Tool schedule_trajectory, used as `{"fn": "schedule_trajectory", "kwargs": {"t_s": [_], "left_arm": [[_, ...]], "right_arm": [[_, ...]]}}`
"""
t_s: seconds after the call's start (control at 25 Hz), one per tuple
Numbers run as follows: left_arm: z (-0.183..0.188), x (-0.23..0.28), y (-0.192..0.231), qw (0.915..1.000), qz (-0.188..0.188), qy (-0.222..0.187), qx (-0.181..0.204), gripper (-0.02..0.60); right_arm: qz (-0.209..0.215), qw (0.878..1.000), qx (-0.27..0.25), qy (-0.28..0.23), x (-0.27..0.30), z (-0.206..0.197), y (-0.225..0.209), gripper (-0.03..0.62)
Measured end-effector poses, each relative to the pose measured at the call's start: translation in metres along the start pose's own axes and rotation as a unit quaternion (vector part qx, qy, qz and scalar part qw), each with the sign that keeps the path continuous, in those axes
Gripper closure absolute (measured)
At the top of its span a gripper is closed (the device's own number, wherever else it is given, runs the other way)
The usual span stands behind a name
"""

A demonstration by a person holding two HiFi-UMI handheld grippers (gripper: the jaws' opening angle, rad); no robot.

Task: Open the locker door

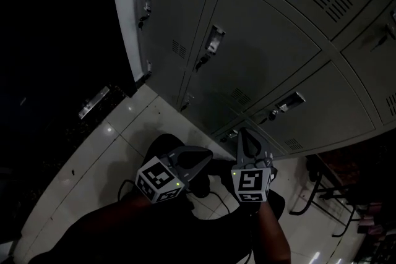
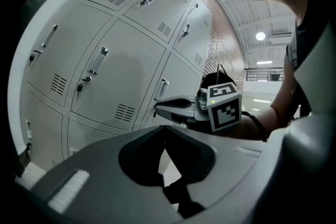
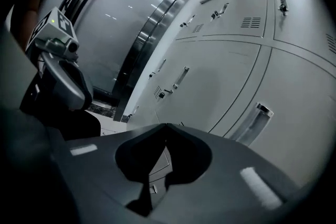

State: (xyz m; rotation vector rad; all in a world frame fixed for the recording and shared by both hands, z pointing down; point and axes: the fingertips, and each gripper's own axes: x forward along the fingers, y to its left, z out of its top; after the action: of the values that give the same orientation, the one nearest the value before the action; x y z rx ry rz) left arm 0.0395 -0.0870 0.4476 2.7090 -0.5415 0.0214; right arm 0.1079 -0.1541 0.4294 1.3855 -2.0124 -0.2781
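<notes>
A bank of grey lockers (image 1: 266,40) fills the top right of the head view, and every door in view is closed. Each door has a metal handle, such as those in the head view (image 1: 215,39) (image 1: 291,101), with a small lock beside it. My left gripper (image 1: 201,161) (image 2: 164,127) is shut and holds nothing, short of the lockers. My right gripper (image 1: 246,133) (image 3: 166,125) is also shut and empty. Its tip points at the lower doors without touching them. A long handle (image 3: 255,119) shows just right of its jaws.
Pale glossy floor tiles (image 1: 117,133) run along the locker base. A dark glass wall with a bar handle (image 1: 94,102) stands to the left. Dark metal furniture legs (image 1: 315,188) stand at the lower right. A cable (image 1: 216,198) trails by the grippers.
</notes>
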Motion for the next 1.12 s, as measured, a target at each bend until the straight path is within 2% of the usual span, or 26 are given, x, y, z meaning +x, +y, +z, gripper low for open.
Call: {"fn": "schedule_trajectory", "kwargs": {"t_s": [0.2,0.32,0.4,0.52,0.6,0.64,0.68,0.72,0.76,0.84,0.88,0.92,0.96,1.04,1.08,1.12], "left_arm": [[0.004,-0.007,0.021,0.9998,0.016,-0.004,0.011,0.569],[0.012,-0.006,0.045,0.9979,0.044,-0.002,0.048,0.569],[0.021,-0.005,0.064,0.9937,0.068,0.002,0.089,0.569],[0.039,0.001,0.093,0.9768,0.111,0.022,0.182,0.566],[0.047,0.008,0.113,0.9598,0.135,0.041,0.243,0.531],[0.051,0.012,0.124,0.9482,0.146,0.053,0.277,0.504],[0.057,0.016,0.135,0.9317,0.159,0.068,0.319,0.492],[0.064,0.020,0.146,0.9082,0.174,0.086,0.371,0.472],[0.071,0.025,0.158,0.8769,0.191,0.106,0.428,0.451],[0.084,0.034,0.177,0.8013,0.220,0.141,0.538,0.426],[0.089,0.040,0.186,0.7660,0.230,0.154,0.580,0.420],[0.092,0.046,0.193,0.7361,0.236,0.164,0.613,0.412],[0.094,0.052,0.199,0.7116,0.241,0.174,0.637,0.402],[0.095,0.065,0.211,0.6747,0.246,0.191,0.669,0.400],[0.094,0.070,0.218,0.6616,0.250,0.201,0.678,0.400],[0.094,0.074,0.227,0.6526,0.254,0.210,0.682,0.402]], "right_arm": [[0.009,1.000,-0.009,0.002,0.011,0.007,0.011,0.591],[0.014,1.000,-0.007,0.007,0.012,0.004,0.017,0.591],[0.017,1.000,-0.005,0.010,0.013,0.003,0.020,0.591],[0.023,1.000,0.004,0.012,0.013,0.004,0.026,0.588],[0.030,0.999,0.021,0.011,0.008,0.003,0.032,0.586],[0.033,0.999,0.031,0.011,0.004,0.001,0.035,0.586],[0.036,0.998,0.042,0.011,0.001,-0.001,0.038,0.586],[0.038,0.998,0.054,0.013,-0.003,-0.005,0.041,0.586],[0.041,0.997,0.067,0.016,-0.007,-0.010,0.044,0.586],[0.044,0.995,0.088,0.024,-0.016,-0.022,0.051,0.586],[0.043,0.994,0.095,0.027,-0.019,-0.028,0.053,0.586],[0.042,0.994,0.101,0.029,-0.023,-0.033,0.054,0.586],[0.041,0.993,0.105,0.033,-0.026,-0.038,0.055,0.586],[0.041,0.992,0.111,0.043,-0.031,-0.047,0.057,0.586],[0.041,0.992,0.114,0.045,-0.033,-0.050,0.058,0.586],[0.040,0.991,0.117,0.046,-0.035,-0.052,0.058,0.586]]}}
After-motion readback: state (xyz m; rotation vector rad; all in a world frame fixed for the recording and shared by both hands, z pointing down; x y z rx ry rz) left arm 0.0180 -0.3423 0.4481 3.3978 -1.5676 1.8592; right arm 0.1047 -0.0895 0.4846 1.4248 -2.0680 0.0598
